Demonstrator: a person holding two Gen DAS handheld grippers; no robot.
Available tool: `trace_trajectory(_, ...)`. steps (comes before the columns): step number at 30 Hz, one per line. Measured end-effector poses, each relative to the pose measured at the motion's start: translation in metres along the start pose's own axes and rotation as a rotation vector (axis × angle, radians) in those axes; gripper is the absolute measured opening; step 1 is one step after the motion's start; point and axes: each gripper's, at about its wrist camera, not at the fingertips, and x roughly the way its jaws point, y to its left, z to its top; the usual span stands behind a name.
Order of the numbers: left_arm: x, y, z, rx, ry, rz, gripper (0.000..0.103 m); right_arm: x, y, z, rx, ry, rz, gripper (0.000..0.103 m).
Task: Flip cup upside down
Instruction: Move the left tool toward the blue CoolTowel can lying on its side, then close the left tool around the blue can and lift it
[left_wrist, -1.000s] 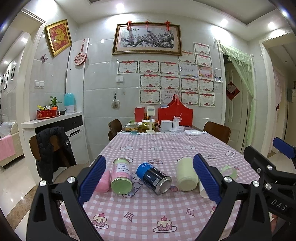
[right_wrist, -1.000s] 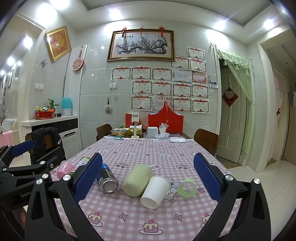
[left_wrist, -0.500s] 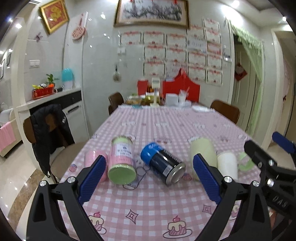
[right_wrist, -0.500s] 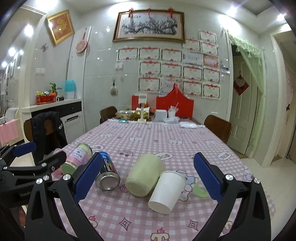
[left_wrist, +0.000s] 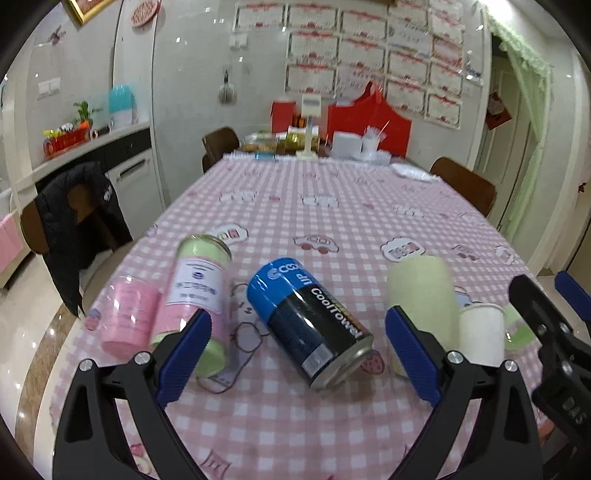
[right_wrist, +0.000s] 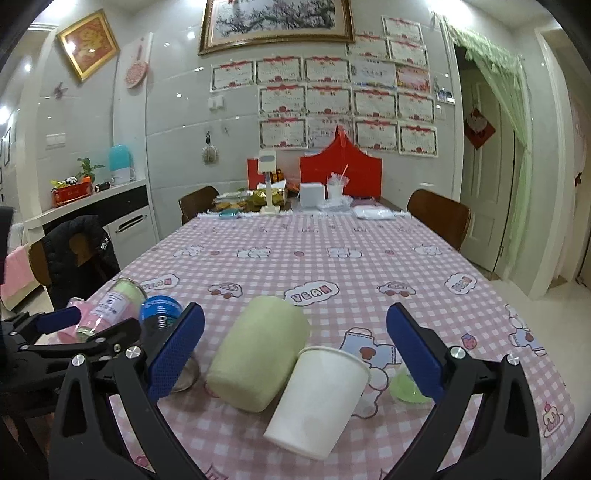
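Note:
A white paper cup (right_wrist: 317, 398) lies on its side on the pink checked tablecloth, leaning against a pale green cup (right_wrist: 258, 362) that also lies on its side. In the left wrist view the white cup (left_wrist: 482, 332) and green cup (left_wrist: 421, 295) are at the right. My right gripper (right_wrist: 295, 354) is open and empty, with the two cups between and below its blue pads. My left gripper (left_wrist: 295, 354) is open and empty above a blue and black can (left_wrist: 310, 321).
A pink and green jar (left_wrist: 199, 295) and a pink cup (left_wrist: 125, 317) lie at the left. A green tape roll (right_wrist: 406, 387) lies right of the white cup. Chairs (right_wrist: 439, 218) flank the table; clutter and a red box (right_wrist: 340, 177) stand at the far end.
Both grippers have moved forward and tilted down toward the table, so the cups and cans look larger and closer. Both stay open.

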Motion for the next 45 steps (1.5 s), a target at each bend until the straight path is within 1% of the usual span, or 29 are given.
trace_trajectory(3, 0.019, -0.006, 0.005, -0.017, 0.037, 0.005, 0.094, 0.015, -0.002, 0.004, -0.001, 0.03, 0.011, 0.095)
trace_trajectory(8, 0.048, -0.014, 0.008, -0.008, 0.098, 0.056, 0.093, 0.036, -0.005, 0.006, 0.001, 0.074, 0.044, 0.095)
trace_trajectory(11, 0.059, -0.013, 0.009, -0.024, 0.126, 0.057, 0.093, 0.049, -0.008, 0.006, 0.007, 0.111, 0.067, 0.095)
trace_trajectory(14, 0.07, -0.014, 0.007, -0.012, 0.151, 0.076, 0.093, 0.056, -0.01, 0.006, 0.015, 0.135, 0.084, 0.095)
trace_trajectory(17, 0.081, -0.013, 0.004, -0.018, 0.179, 0.071, 0.093, 0.061, -0.014, 0.003, 0.033, 0.156, 0.102, 0.095)
trace_trajectory(20, 0.088, -0.016, 0.002, -0.011, 0.191, 0.058, 0.086, 0.064, -0.015, 0.0, 0.037, 0.172, 0.105, 0.095)
trace_trajectory(24, 0.083, -0.018, 0.001, 0.002, 0.187, 0.039, 0.076, 0.065, -0.018, -0.002, 0.054, 0.187, 0.111, 0.095)
trace_trajectory(27, 0.079, -0.017, -0.001, 0.003, 0.191, 0.026, 0.072, 0.063, -0.017, -0.002, 0.063, 0.196, 0.118, 0.095)
trace_trajectory(32, 0.065, -0.013, -0.009, 0.014, 0.2, 0.009, 0.07, 0.054, -0.01, -0.006, 0.055, 0.204, 0.121, 0.095)
trace_trajectory(38, 0.036, -0.008, -0.03, 0.016, 0.206, -0.035, 0.069, 0.033, -0.001, -0.011, 0.059, 0.211, 0.139, 0.095)
trace_trajectory(45, 0.001, -0.003, -0.054, 0.035, 0.188, -0.076, 0.068, 0.007, 0.011, -0.024, 0.067, 0.236, 0.164, 0.095)
